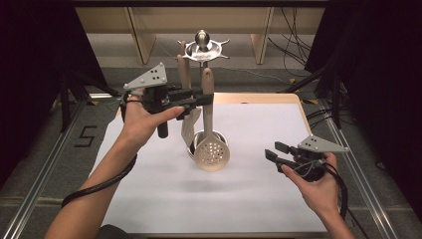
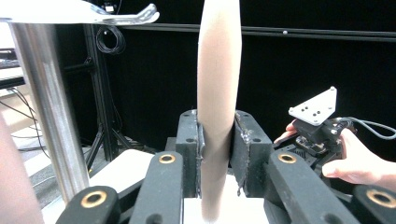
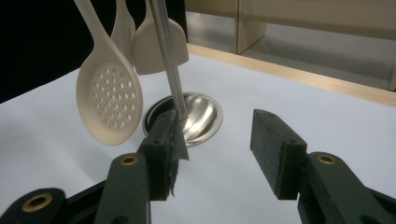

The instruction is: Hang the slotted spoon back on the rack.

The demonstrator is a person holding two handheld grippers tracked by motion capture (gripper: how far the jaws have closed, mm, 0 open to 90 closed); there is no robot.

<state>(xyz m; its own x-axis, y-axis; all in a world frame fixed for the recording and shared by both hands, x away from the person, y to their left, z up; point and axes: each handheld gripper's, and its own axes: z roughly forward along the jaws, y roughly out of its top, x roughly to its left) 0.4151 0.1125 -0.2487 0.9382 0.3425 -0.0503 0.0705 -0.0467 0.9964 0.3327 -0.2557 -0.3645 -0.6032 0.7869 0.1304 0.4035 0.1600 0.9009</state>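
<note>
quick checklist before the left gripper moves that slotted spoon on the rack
1. Grip: left gripper fingers press both sides of the spoon handle - ok.
2. Spoon bowl hangs above the table, apart from it - ok.
3. Handle freed from the rack top - cannot tell.
4. Neighbouring spatulas hang close behind the spoon; may snag - not ok.
5. Right gripper open, holding nothing, off to the side of the rack base - ok.
</note>
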